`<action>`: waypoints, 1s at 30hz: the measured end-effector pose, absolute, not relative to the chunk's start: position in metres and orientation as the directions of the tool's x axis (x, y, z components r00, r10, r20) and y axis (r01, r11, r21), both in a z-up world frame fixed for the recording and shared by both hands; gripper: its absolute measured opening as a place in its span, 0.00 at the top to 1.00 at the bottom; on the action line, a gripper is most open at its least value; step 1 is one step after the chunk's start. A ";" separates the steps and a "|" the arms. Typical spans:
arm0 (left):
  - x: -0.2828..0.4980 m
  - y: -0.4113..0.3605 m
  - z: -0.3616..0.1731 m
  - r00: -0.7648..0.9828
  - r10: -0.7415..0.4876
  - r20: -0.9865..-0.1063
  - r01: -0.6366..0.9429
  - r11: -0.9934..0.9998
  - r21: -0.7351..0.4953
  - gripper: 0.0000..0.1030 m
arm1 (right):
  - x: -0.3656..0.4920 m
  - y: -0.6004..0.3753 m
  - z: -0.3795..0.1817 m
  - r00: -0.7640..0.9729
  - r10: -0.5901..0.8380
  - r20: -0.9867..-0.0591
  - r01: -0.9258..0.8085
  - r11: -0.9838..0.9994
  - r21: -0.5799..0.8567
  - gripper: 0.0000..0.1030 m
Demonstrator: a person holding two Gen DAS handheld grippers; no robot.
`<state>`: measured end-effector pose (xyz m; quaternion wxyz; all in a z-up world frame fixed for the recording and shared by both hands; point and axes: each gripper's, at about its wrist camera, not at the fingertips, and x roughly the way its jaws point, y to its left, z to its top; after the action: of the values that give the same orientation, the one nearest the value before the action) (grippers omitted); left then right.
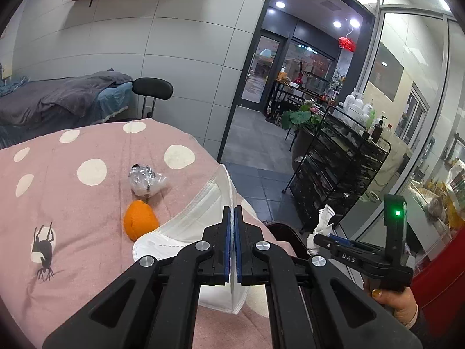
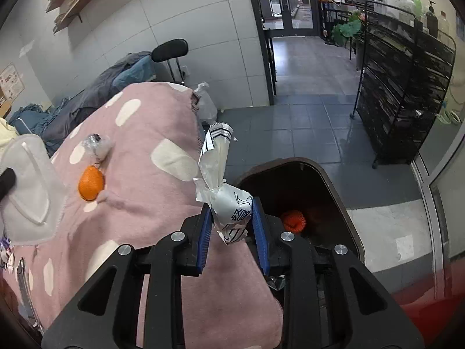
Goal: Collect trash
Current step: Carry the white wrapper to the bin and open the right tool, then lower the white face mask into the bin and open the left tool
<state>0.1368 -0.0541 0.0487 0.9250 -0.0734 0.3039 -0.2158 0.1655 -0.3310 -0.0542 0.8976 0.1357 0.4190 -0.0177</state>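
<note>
My left gripper (image 1: 232, 218) is shut on a white face mask (image 1: 203, 212) and holds it over the pink dotted blanket (image 1: 72, 203); the mask (image 2: 29, 192) also shows at the left of the right wrist view. My right gripper (image 2: 231, 221) is shut on a crumpled silver-white wrapper (image 2: 223, 186), beside the open brown trash bin (image 2: 334, 192), which holds an orange spiky ball (image 2: 293, 221). An orange peel (image 1: 141, 222) (image 2: 91, 186) and a crumpled clear plastic wrapper (image 1: 145, 181) (image 2: 97, 145) lie on the blanket. The right gripper (image 1: 328, 232) shows at the left view's right edge.
A black wire rack (image 2: 407, 87) with bottles stands on the right of the tiled floor (image 2: 305, 116). A white plastic bag (image 2: 205, 101) lies at the bed's far corner. A black stool (image 1: 152, 88) and another covered bed (image 1: 58, 99) stand behind. An open doorway (image 1: 276, 72) leads out.
</note>
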 end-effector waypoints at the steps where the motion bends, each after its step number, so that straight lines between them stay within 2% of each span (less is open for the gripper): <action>1: 0.137 -0.058 0.049 0.718 -0.449 -0.531 0.362 0.894 -0.266 0.97 | 0.165 -0.336 -0.060 0.638 0.075 -0.766 0.158 0.961 0.226 0.73; 11: 0.142 -0.091 0.050 0.690 -0.478 -0.544 0.416 0.877 -0.243 0.97 | 0.183 -0.364 -0.135 0.528 0.052 -0.847 0.252 0.944 0.215 0.72; 14: 0.143 -0.101 0.050 0.675 -0.490 -0.551 0.432 0.868 -0.244 0.97 | 0.187 -0.370 -0.152 0.504 0.047 -0.862 0.276 0.938 0.212 0.61; 16: 0.144 -0.109 0.049 0.666 -0.497 -0.556 0.443 0.864 -0.241 0.97 | 0.187 -0.374 -0.161 0.493 0.047 -0.869 0.298 0.929 0.219 0.45; 17: 0.143 -0.111 0.048 0.664 -0.498 -0.558 0.447 0.862 -0.238 0.97 | 0.185 -0.376 -0.163 0.491 0.049 -0.870 0.305 0.926 0.224 0.43; 30: 0.145 -0.163 0.038 0.568 -0.567 -0.597 0.542 0.803 -0.248 0.97 | 0.155 -0.400 -0.163 0.491 0.018 -0.871 0.365 0.903 0.225 0.40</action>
<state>0.1446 -0.1628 0.0376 0.8852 -0.0183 0.3435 -0.3134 0.1552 -0.3996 -0.1629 0.8413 0.1942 0.4938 -0.1030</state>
